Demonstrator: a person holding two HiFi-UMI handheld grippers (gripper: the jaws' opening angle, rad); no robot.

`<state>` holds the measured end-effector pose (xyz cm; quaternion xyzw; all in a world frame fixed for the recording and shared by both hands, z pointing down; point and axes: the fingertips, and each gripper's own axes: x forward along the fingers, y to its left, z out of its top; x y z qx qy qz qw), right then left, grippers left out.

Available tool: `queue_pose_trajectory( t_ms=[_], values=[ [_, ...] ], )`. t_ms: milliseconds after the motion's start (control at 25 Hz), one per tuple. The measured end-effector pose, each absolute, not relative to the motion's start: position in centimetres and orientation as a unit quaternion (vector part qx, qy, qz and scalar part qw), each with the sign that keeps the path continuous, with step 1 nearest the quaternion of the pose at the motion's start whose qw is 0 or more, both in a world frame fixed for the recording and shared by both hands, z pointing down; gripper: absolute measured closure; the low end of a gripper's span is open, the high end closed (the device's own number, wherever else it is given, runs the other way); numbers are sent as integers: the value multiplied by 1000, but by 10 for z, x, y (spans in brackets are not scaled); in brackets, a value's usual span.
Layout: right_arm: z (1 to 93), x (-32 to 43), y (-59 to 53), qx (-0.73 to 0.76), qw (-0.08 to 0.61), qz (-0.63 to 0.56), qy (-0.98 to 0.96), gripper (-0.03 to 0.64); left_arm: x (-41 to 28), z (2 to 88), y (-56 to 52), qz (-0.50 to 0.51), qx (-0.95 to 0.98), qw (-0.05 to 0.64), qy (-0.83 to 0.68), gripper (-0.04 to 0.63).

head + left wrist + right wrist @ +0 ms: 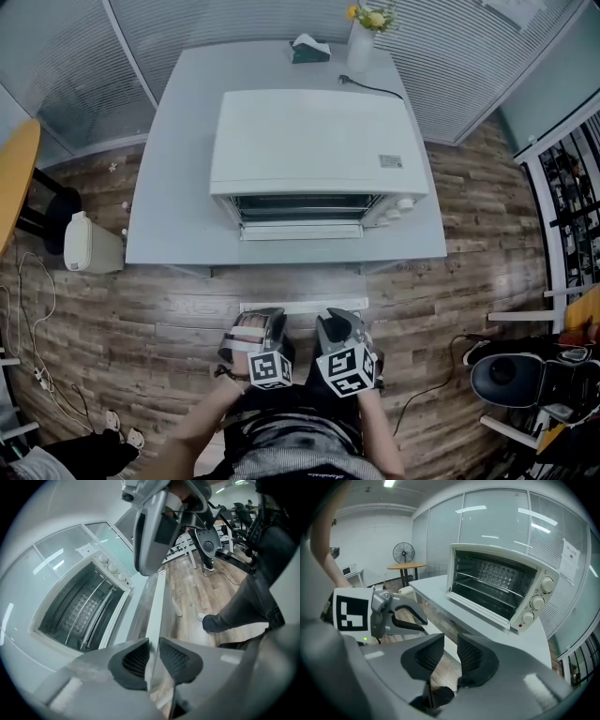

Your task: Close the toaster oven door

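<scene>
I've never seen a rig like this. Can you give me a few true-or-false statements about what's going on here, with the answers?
1. The toaster oven has its door open. True.
2. The oven stands on the wooden floor. False: it stands on the grey table.
3. The left claw has the door's front edge between its jaws. True.
4. The right claw is clamped on an oven knob. False: its jaws are apart with nothing between them, short of the oven.
5. A vase of yellow flowers stands on the table behind the oven. True.
</scene>
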<state>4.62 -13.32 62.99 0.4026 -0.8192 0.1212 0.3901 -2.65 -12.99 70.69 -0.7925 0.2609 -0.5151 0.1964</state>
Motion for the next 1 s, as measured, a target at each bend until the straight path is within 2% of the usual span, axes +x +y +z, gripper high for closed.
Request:
queue_pose_trajectory(
  t_ms=[560,1000],
  values=[
    [636,40,-137,375,477,22,-794,518,-29,647,-139,-465,-814,192,289,525],
    [613,38,-154,388,479,-19,-787,526,-30,620,-149,-444,-820,201,299,529]
  ],
)
